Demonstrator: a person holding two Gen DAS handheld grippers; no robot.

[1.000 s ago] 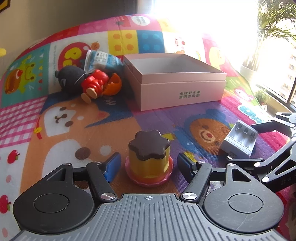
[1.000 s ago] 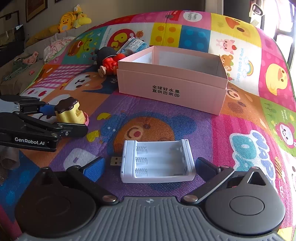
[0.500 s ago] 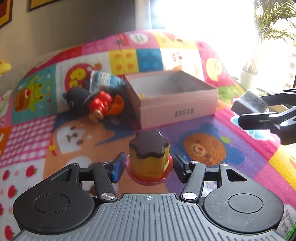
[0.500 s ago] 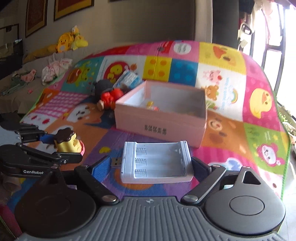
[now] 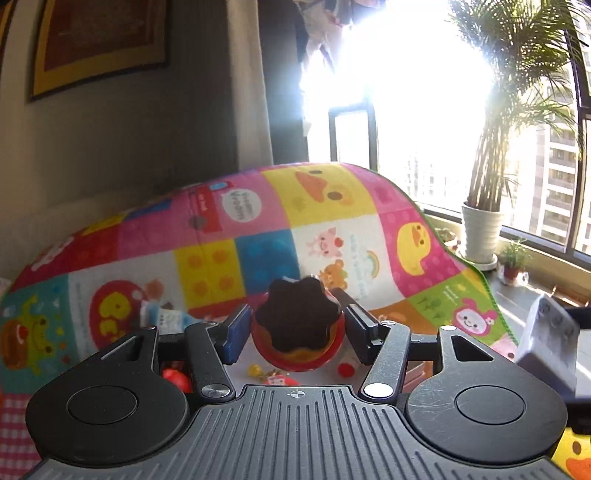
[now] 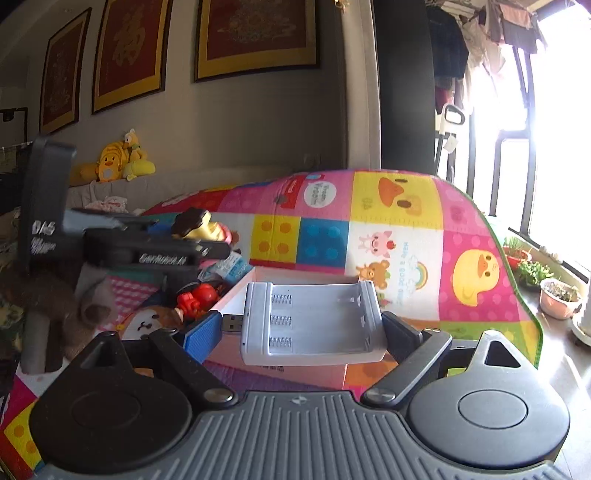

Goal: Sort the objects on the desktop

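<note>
In the left wrist view, the left gripper (image 5: 297,330) sits at lower centre, its 2 fingers closed against the sides of a toy pudding (image 5: 297,332) with a dark brown flower-shaped top, yellow body and red base. The pudding is held up off the surface, above the open pink box (image 5: 417,371), of which only a sliver shows between the fingers and the gripper body. Small items inside the box, red and yellow, peek out just below the pudding. Behind it, a colourful patchwork play mat (image 5: 332,210) fills the middle of the frame. A potted palm (image 5: 482,229) stands by the bright window at the right.

In the right wrist view, the right gripper (image 6: 301,332) at lower centre clamps a white battery charger (image 6: 312,325) with 3 spring slots and a USB plug sticking out on its left side. The charger hangs in the air over the near edge of the pink box (image 6: 288,373), which lies below and behind it. At the left of the frame, the other gripper reaches in with the pudding held high. A red toy figure (image 6: 197,297) lies on the mat just left of the box. Yellow plush toys (image 6: 114,162) rest on a ledge at the upper left, below 3 framed pictures (image 6: 255,33).
</note>
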